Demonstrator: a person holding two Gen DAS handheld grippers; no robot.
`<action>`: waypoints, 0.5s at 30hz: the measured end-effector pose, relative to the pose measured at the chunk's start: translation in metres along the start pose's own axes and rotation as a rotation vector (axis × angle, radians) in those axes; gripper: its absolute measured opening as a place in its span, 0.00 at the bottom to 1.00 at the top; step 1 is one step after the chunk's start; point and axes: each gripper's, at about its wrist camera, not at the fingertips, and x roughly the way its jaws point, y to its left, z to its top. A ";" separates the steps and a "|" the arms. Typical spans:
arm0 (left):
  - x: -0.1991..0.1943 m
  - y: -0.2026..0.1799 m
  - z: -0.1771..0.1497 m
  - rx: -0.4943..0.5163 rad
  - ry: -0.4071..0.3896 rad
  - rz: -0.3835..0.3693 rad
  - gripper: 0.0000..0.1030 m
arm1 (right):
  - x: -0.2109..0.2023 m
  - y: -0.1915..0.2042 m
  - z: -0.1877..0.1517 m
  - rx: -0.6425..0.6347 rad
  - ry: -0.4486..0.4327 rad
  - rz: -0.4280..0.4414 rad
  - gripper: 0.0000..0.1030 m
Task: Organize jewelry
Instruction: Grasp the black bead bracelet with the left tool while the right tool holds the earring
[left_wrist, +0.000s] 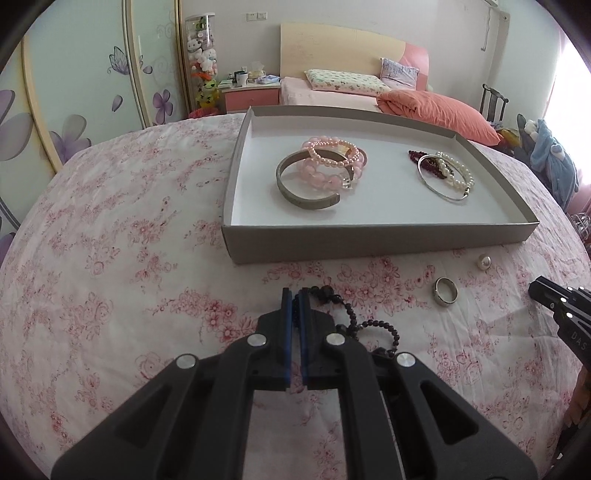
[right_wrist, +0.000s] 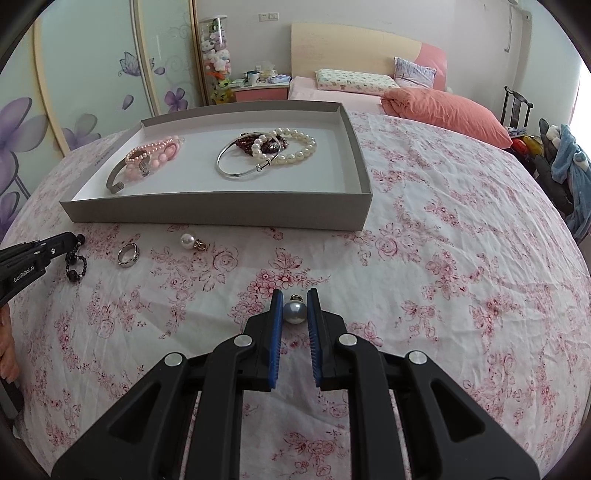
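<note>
My left gripper (left_wrist: 294, 295) is shut on a black bead bracelet (left_wrist: 354, 321) that trails to its right over the floral cloth; it also shows in the right wrist view (right_wrist: 75, 264). My right gripper (right_wrist: 294, 297) is shut on a grey pearl earring (right_wrist: 294, 312). A grey tray (left_wrist: 369, 242) holds a metal cuff (left_wrist: 306, 201), pink bead bracelets (left_wrist: 328, 162), a silver bangle (left_wrist: 439, 192), white pearls (left_wrist: 458, 171) and dark red beads (left_wrist: 419, 157). A silver ring (left_wrist: 446, 291) and a white pearl earring (left_wrist: 484, 262) lie on the cloth before the tray.
The tray also shows in the right wrist view (right_wrist: 221, 214), with the ring (right_wrist: 128, 254) and white pearl earring (right_wrist: 190, 242) in front of it. A bed with pillows (left_wrist: 436, 107) and a nightstand (left_wrist: 251, 96) stand behind.
</note>
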 end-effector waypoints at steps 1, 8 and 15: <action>0.000 0.000 -0.001 -0.003 0.000 -0.004 0.05 | 0.000 0.000 0.000 -0.002 0.000 -0.002 0.14; 0.000 0.002 -0.002 -0.007 0.000 -0.009 0.05 | 0.000 0.000 0.000 -0.001 0.000 0.000 0.14; 0.000 0.002 -0.002 -0.007 0.000 -0.009 0.05 | 0.001 -0.002 -0.001 0.011 0.000 0.014 0.14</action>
